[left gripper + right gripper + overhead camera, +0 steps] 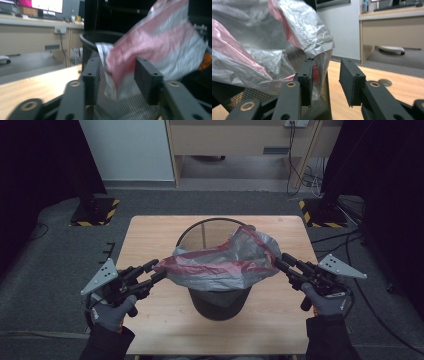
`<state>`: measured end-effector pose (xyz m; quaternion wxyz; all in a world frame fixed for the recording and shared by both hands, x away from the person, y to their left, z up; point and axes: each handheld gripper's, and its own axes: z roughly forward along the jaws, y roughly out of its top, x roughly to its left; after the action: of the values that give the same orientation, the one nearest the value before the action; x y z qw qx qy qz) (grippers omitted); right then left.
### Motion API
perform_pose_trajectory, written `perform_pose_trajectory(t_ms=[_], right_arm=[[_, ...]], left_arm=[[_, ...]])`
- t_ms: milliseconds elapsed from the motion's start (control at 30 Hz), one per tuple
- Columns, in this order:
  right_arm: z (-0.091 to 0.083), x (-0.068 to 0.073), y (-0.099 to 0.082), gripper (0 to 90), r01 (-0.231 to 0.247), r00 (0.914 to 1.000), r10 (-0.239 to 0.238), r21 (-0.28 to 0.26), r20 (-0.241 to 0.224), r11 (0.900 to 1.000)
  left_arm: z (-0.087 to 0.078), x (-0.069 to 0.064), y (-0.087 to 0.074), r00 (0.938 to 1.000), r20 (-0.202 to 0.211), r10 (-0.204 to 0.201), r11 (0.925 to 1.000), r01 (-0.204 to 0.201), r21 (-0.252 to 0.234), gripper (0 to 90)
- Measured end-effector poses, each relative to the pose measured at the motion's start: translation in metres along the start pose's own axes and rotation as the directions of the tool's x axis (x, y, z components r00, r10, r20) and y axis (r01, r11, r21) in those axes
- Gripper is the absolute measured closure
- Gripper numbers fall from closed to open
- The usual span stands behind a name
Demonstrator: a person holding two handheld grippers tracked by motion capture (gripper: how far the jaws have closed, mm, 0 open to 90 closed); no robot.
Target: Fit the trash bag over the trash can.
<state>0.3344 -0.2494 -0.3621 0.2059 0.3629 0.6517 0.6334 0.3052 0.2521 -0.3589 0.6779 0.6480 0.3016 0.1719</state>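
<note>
Left hand-held gripper (159, 271): jaws spread, edge of the grey-and-red bin liner (220, 262) between them, pads not pressing in its own view. Right hand-held gripper (278, 261): also spread; liner hem brushes one jaw, with a clear gap to the other. So neither one pinches the bag.

Liner is draped over the near rim of the black mesh wastebasket (216, 301), mid-worktop (150, 232), between the two hand-held grippers and just ahead of each one's tips. Its long axis runs gripper to gripper, across the bin; mouth orientation unclear, still crumpled.

Step looks like fitting the liner. To do well: close both on a single hem layer, pull apart evenly, keep the span level, lift clear of the rim, then fold the hem down outside. An uneven pull risks tipping the light bin.
</note>
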Motion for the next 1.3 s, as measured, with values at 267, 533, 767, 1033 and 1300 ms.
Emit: perform_pose_trajectory(t_ms=[267,533,767,1033,1300], right_arm=[[-0.002,0.002,0.016,48.8,0.026,0.9997,-0.026,-0.053,0.002,0.9982],[0.002,0.007,0.027,44.5,0.071,0.9975,-0.071,-0.073,0.004,0.9948],[0.017,0.014,0.033,39.9,0.105,0.9944,-0.105,-0.038,-0.008,0.9938],[0.03,0.015,0.027,77.4,0.115,0.9931,-0.115,-0.004,-0.022,0.9934],[0.022,0.007,0.024,84.7,0.048,0.9988,-0.049,-0.01,-0.012,0.9988]], left_arm=[[0.009,0.005,0.02,0.9976,0.065,-0.022,0.9981,0.025,-0.056,44.2],[0.028,0.003,0.026,0.9899,0.139,0.027,0.9995,-0.025,-0.018,44.6],[0.034,-0.008,0.021,0.9833,0.173,0.057,0.9961,-0.067,0.056,58.3],[0.035,-0.016,0.022,0.9771,0.186,0.103,0.9837,-0.128,0.126,90.0],[0.029,-0.017,0.026,0.9913,0.053,0.12,0.9863,-0.125,0.107,90.0]])
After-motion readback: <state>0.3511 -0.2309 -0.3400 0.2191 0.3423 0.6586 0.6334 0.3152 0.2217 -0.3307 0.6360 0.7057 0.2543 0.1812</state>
